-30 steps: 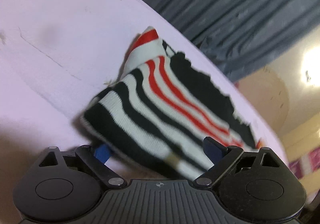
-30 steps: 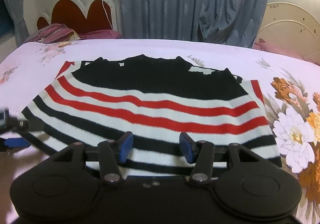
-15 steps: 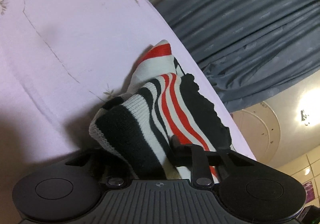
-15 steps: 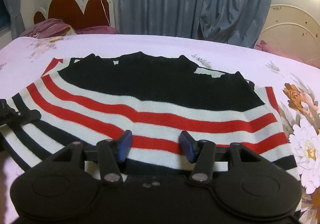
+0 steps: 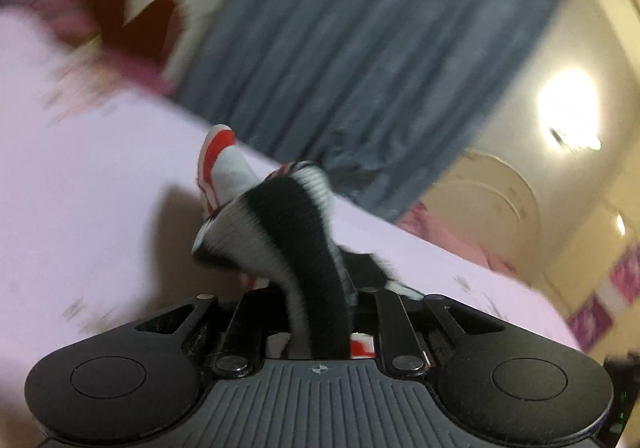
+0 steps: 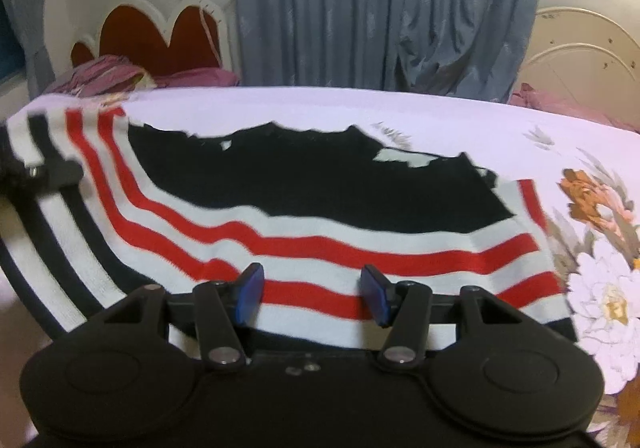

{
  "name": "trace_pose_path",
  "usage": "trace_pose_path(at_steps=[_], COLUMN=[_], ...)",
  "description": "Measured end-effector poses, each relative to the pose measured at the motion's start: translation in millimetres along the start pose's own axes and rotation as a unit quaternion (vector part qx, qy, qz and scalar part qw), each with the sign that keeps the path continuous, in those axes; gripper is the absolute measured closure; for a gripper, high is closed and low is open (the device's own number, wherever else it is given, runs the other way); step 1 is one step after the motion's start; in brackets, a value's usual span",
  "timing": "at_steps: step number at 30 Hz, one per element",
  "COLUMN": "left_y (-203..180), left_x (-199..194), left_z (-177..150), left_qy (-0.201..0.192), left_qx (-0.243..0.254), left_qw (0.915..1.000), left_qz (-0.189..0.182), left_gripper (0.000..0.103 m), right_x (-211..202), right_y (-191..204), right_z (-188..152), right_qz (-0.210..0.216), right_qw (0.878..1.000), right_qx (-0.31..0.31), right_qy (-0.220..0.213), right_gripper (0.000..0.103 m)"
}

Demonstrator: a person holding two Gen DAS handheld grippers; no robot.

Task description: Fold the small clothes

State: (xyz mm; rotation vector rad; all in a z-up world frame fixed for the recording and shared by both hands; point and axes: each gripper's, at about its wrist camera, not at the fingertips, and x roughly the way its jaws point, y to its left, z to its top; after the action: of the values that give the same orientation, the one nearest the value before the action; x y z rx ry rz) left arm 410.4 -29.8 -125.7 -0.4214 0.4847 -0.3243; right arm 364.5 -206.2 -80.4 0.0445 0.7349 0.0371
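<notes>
The left gripper is closing tight on the striped sweater's near left corner to lift it for folding, while the right gripper hovers half-open, holding nothing

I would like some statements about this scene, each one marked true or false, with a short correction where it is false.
1. The left gripper is shut on an edge of the striped sweater. True.
2. The right gripper is clamped on the sweater. False: its jaws stand apart above the fabric.
3. The sweater lies on a bedsheet with a flower print. True.
4. The sweater has green stripes. False: they are red, white and black.
5. Grey-blue curtains hang behind the bed. True.
</notes>
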Motion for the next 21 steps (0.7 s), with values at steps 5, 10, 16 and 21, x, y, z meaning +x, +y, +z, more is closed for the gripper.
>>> trace_pose_path(at_steps=[5, 10, 16, 21], left_y=[-66.1, -122.6, -156.8, -163.0], left_x=[25.4, 54.9, 55.3, 25.8], left_z=[-2.5, -41.5, -84.9, -89.3], left_qy=[0.024, 0.086, 0.109, 0.124], left_qx=[0.089, 0.171, 0.274, 0.288], left_qw=[0.9939, 0.9762, 0.9517, 0.9425], left_qz=[-0.061, -0.102, -0.085, -0.115], left_gripper=[0.088, 0.088, 0.071, 0.037], right_x=[-19.9, -43.1, -67.7, -77.4], right_y=[-40.9, -93.0, -142.4, -162.2], right_z=[-0.4, -9.3, -21.0, -10.0], right_qz=[-0.023, -0.065, -0.094, -0.042], right_qw=[0.999, 0.995, 0.990, 0.986], right_qx=[0.034, 0.073, 0.109, 0.158], right_qy=[-0.009, -0.011, -0.009, -0.029], right_gripper=[0.051, 0.051, 0.050, 0.045])
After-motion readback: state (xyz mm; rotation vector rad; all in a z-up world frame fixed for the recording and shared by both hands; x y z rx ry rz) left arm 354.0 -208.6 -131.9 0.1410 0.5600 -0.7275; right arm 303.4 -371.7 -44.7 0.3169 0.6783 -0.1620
